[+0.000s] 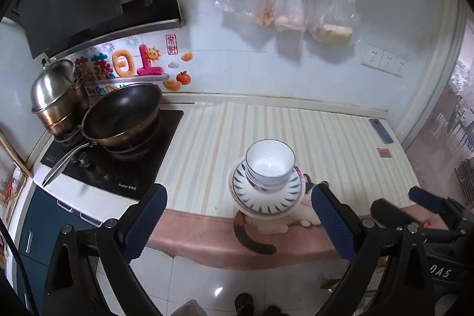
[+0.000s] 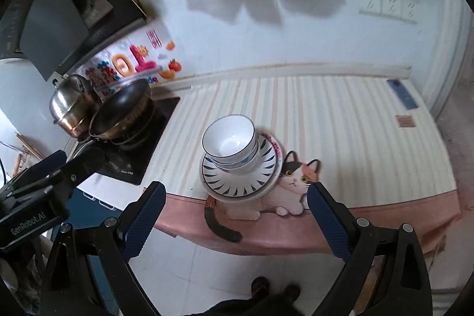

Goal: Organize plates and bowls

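Note:
A stack of white bowls with blue rims [image 1: 270, 163] [image 2: 229, 142] sits on a stack of plates, the top plate white with blue dashes [image 1: 266, 196] [image 2: 237, 182]. The stack stands on the striped counter cloth [image 1: 340, 138] [image 2: 340, 123] near its front edge, partly over a printed cat [image 2: 293, 185]. My left gripper [image 1: 240, 206] is open and empty, held back from the stack above the counter's front edge. My right gripper [image 2: 235, 203] is open and empty, also short of the stack. The right gripper shows at the right of the left wrist view [image 1: 426, 200].
A black wok [image 1: 121, 114] [image 2: 121, 111] and a steel pot [image 1: 54, 99] [image 2: 74, 105] stand on the stove at the left. Plastic bags of food [image 1: 296, 17] hang on the wall. A phone [image 1: 381, 131] [image 2: 403, 94] lies at the counter's far right.

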Available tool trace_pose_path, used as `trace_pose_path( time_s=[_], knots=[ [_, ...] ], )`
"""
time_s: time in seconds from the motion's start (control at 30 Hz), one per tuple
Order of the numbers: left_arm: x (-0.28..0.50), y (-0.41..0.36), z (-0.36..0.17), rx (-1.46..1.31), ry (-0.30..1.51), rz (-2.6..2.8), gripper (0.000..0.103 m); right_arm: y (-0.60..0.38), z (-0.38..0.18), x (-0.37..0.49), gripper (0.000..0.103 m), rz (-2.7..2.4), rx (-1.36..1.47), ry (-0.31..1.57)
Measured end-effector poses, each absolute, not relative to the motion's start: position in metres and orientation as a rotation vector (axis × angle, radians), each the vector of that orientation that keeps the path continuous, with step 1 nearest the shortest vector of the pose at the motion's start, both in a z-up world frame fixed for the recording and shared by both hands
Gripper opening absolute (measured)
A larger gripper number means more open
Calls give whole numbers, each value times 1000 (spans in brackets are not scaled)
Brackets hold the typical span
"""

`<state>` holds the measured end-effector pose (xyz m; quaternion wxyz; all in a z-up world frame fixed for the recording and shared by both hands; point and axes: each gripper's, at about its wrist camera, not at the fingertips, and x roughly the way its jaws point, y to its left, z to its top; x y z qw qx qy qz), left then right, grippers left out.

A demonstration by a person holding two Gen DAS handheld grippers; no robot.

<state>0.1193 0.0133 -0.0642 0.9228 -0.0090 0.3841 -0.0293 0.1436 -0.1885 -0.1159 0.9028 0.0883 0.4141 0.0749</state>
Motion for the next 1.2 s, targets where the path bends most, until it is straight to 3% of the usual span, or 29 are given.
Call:
trace_pose_path(
  time_s=[0.53, 1.2],
  knots=[
    [-2, 11, -40, -34, 713, 16, 100, -186, -61, 2, 99, 175, 82, 726],
    [-42, 10, -40, -41, 681, 28, 103, -191, -58, -33, 100, 155, 67, 703]
  ],
)
